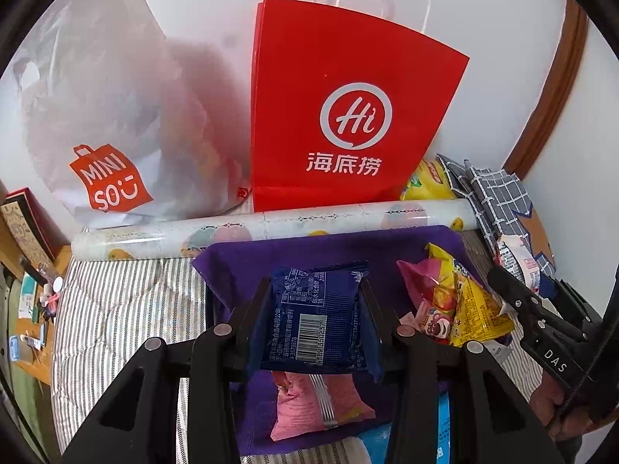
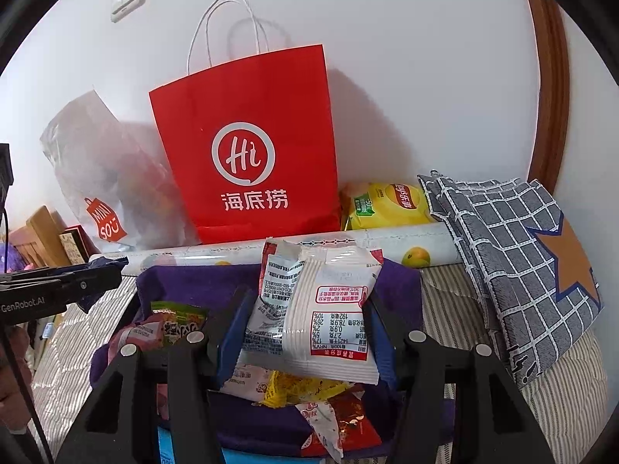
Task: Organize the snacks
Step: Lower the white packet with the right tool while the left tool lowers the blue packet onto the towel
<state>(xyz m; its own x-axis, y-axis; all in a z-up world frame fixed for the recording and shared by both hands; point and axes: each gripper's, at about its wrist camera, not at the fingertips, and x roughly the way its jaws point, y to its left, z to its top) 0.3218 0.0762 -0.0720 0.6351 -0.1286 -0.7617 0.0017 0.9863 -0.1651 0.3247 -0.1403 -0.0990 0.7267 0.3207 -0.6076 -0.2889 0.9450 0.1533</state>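
Purple cloth-lined bin (image 1: 240, 266) holds several packets — each gripper's jaws clamp one above it: left gripper (image 1: 315, 301) a dark-blue foil packet (image 1: 309, 321), right gripper (image 2: 305, 309) a white plastic packet (image 2: 321, 309) — sorting looks midway.

Bright, even daylight in both views; the red paper bag (image 2: 247, 154) throws a soft shadow to its right on the wall (image 2: 406, 58). Fisheye bending and black vignette ring the edges; centres are sharp.

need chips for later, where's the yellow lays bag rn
In the right wrist view the yellow Lay's bag sits at the back against the wall, between the red paper bag and the grey checked cloth, just behind the patterned roll.
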